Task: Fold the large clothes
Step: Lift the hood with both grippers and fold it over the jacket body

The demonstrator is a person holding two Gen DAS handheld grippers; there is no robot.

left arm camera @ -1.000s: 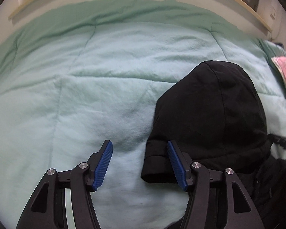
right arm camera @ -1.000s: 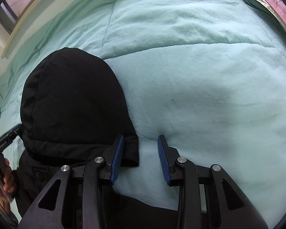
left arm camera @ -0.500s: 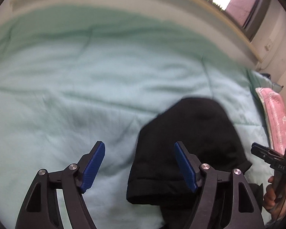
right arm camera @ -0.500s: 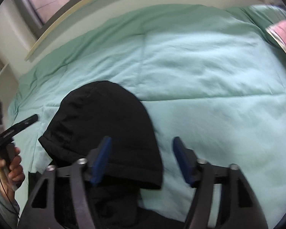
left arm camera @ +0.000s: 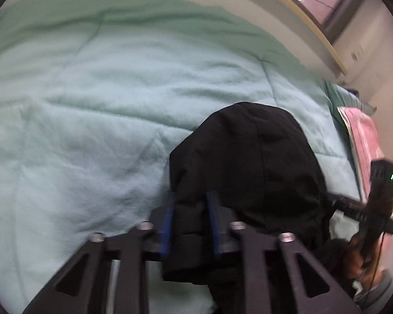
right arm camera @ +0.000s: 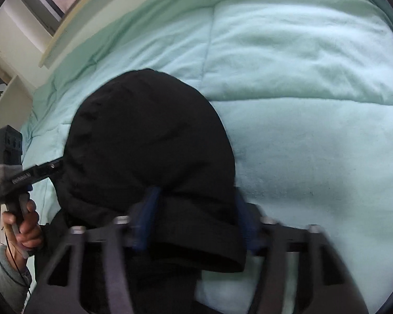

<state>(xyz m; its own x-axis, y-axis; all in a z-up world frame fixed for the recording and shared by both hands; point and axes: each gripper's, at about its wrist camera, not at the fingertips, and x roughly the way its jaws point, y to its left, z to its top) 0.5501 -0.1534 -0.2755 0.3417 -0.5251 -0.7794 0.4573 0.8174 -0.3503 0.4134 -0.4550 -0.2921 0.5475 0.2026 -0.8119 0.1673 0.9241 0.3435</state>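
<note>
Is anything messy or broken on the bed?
Nothing looks broken or spilled. The black jacket's hood lies rounded on the mint green comforter, and both grippers have just closed on its thick lower hem: the left gripper at one corner, the right gripper at the other. A pink cloth sits at the bed's edge.

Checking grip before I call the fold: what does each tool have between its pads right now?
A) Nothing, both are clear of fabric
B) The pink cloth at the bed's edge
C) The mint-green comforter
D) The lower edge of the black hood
D: the left tool and right tool, jaws just closing, each pinch the hem of the black hood, which lies on the green comforter.
</note>
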